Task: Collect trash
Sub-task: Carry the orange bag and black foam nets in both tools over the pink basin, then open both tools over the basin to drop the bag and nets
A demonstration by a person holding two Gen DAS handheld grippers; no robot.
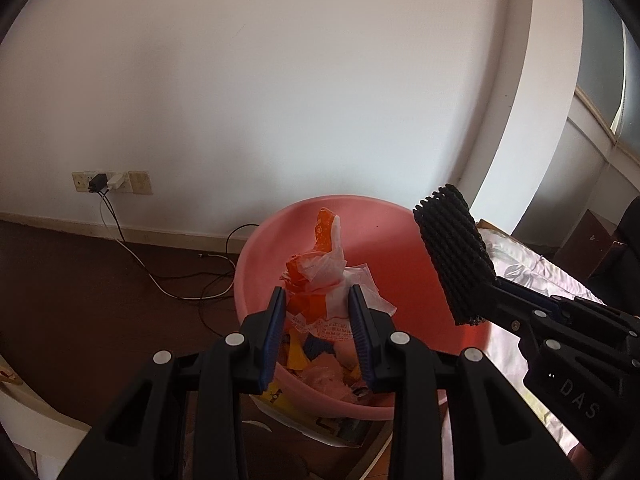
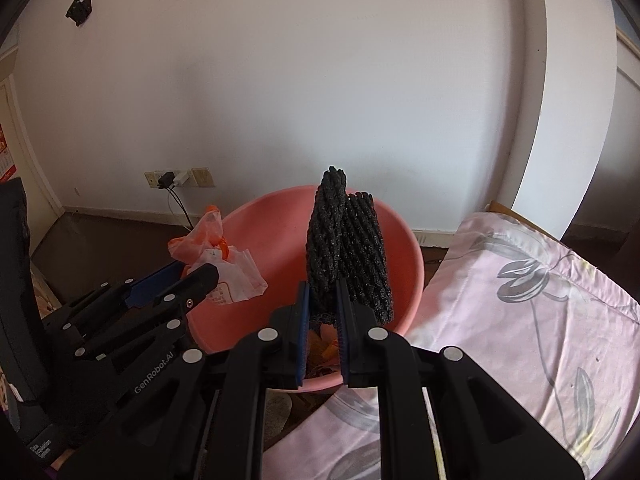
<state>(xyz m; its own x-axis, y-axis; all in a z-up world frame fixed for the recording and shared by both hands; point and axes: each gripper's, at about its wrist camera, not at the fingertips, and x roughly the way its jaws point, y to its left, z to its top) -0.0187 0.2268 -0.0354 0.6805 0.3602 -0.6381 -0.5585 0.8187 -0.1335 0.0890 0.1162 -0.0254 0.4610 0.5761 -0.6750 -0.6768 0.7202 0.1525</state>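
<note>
- One crumpled orange-and-white plastic bag, pinched in my left gripper above the pink basin.
- One black foam net, clamped in my nearly closed right gripper above the basin's right side.
- One floral sheet right of the basin.

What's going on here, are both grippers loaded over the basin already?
Yes. The left gripper is shut on a crumpled orange and white plastic bag, and the right gripper is shut on a black foam net sleeve. Both are held over the pink basin, which already has scraps of trash in it. Nothing has been let go yet. A bed with a floral sheet is right beside the basin.
</note>
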